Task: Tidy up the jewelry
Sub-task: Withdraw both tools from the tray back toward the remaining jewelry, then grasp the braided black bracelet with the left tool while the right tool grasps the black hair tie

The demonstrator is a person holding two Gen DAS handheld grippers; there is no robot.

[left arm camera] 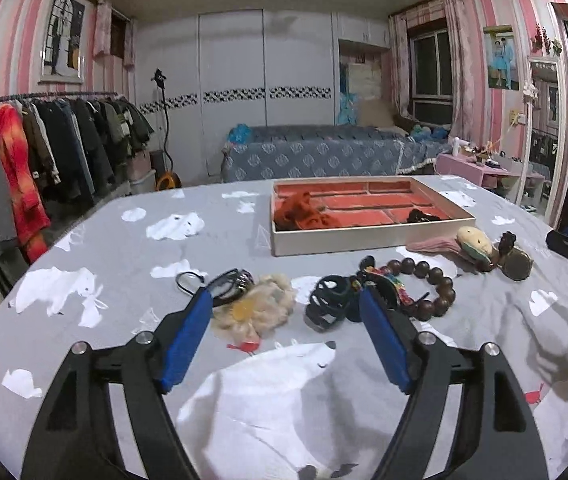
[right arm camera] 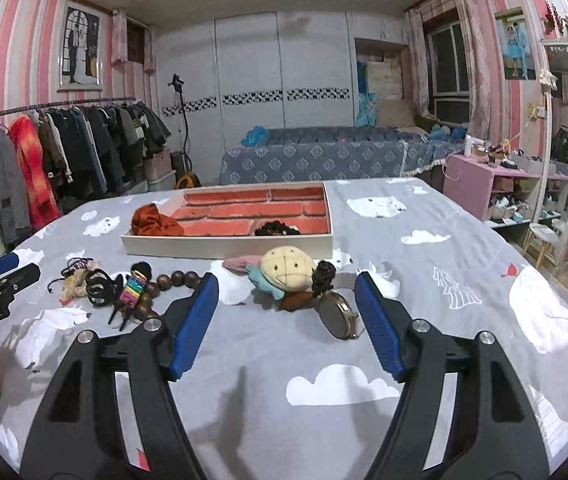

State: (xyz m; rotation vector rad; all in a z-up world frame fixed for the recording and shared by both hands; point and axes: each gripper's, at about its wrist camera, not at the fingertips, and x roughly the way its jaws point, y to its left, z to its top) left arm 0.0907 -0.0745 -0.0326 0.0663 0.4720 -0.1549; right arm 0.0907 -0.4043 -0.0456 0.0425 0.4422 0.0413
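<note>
held both grippers over the bed (left arm camera: 132, 248), left gripper (left arm camera: 284, 300) fingers spread wide and empty, right gripper (right arm camera: 286, 288) fingers likewise; jewelry tray (right arm camera: 228, 247) near far edge.

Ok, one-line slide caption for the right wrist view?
Open right gripper hovers before plush charm and round pendant; tray beyond.

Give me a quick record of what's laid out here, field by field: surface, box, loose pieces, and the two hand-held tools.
surface: grey cloth with white animal prints
box: shallow white tray with red brick-pattern lining
in box: orange fabric scrunchie; dark curly item
loose pieces: brown wooden bead bracelet, black claw hair clip, cream fluffy scrunchie, round cream plush ornament
left tool: open, empty
right tool: open, empty
</note>
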